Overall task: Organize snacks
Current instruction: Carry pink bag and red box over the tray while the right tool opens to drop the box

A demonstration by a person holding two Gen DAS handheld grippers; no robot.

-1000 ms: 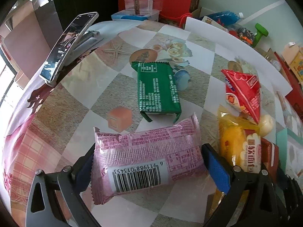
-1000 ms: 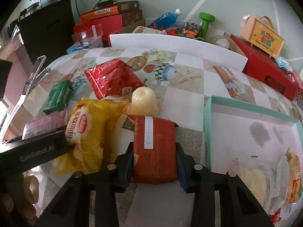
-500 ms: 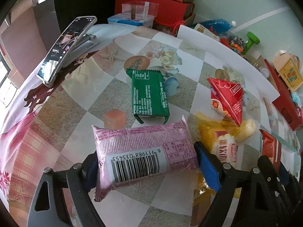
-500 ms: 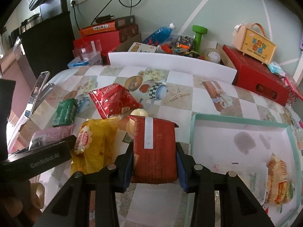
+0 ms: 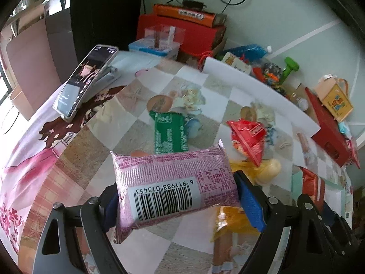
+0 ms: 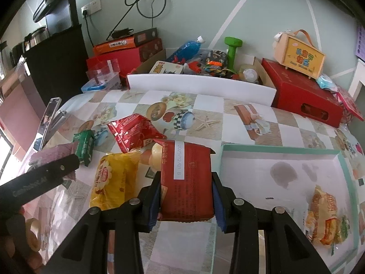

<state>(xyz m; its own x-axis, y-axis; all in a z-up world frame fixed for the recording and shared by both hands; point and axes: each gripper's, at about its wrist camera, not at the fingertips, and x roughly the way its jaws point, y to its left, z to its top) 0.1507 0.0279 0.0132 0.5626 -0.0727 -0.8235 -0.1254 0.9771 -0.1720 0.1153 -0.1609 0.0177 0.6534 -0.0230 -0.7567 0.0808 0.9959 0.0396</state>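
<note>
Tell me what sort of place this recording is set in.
Probably a lived-in home room, not a lab: a table with a patterned checked cloth strewn with snack packs, boxes and toys heaped against the wall, and a phone propped on a stand.

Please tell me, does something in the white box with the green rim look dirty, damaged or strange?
Yes. The white box with the green rim has grey-brown stains on its bare floor, like dried spills. One orange-yellow snack packet lies near its right wall. I see no tear or other damage.
</note>
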